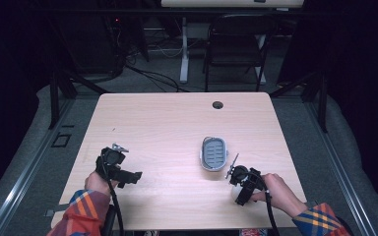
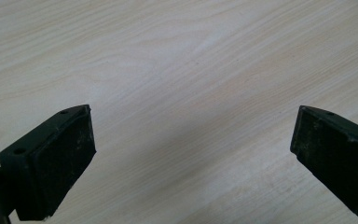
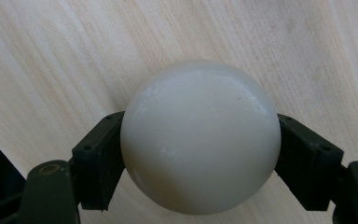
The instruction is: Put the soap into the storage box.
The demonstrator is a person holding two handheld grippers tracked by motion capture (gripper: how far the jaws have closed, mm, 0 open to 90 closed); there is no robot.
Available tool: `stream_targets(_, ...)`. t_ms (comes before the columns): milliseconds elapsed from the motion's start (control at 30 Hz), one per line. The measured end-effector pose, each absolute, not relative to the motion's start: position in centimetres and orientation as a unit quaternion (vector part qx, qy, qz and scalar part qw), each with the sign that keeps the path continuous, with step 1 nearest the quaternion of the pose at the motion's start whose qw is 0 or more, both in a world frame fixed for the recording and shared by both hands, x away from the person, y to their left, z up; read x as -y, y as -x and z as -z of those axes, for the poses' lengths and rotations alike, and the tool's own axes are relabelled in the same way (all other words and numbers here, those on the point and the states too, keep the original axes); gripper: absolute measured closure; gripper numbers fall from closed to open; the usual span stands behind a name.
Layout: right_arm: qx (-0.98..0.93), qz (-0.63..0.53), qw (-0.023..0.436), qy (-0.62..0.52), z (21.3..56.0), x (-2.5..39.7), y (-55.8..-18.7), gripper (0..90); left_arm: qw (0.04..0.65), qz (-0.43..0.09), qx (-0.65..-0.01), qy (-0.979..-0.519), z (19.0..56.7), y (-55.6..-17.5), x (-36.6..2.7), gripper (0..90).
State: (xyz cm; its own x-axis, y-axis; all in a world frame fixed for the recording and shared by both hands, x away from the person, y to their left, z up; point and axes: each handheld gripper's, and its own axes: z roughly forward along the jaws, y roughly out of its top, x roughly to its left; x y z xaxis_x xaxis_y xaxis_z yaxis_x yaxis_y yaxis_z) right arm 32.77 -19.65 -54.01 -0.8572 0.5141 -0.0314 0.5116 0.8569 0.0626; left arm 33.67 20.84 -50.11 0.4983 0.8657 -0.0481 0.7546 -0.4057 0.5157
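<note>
A smooth white ball point(image 3: 200, 137) sits between the two black jaws of my right gripper point(image 3: 200, 154), which press on its left and right sides just above the wooden table. In the high view the right gripper point(image 1: 242, 189) is near the table's front right edge, with the white ball point(image 1: 236, 192) partly showing under it. A grey and white oval dish point(image 1: 213, 153) lies on the table just behind that gripper. My left gripper point(image 2: 193, 154) hangs over bare wood with its jaws wide apart and nothing between them; in the high view the left gripper point(image 1: 120, 173) is at the front left.
The light wooden table point(image 1: 167, 128) has a round cable hole point(image 1: 217, 104) near its far edge. Behind the table stand a black folding chair point(image 1: 234, 46) and a white desk leg point(image 1: 183, 49), with cables on the floor.
</note>
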Motion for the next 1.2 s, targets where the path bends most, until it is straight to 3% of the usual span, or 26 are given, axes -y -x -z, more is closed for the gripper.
stream_targets(1200,-0.958,-0.033,0.042,-0.281,52.6,21.4,-33.4,23.9,0.244,-0.107,-0.476,-0.838,50.1,-33.7,-20.6,0.0)
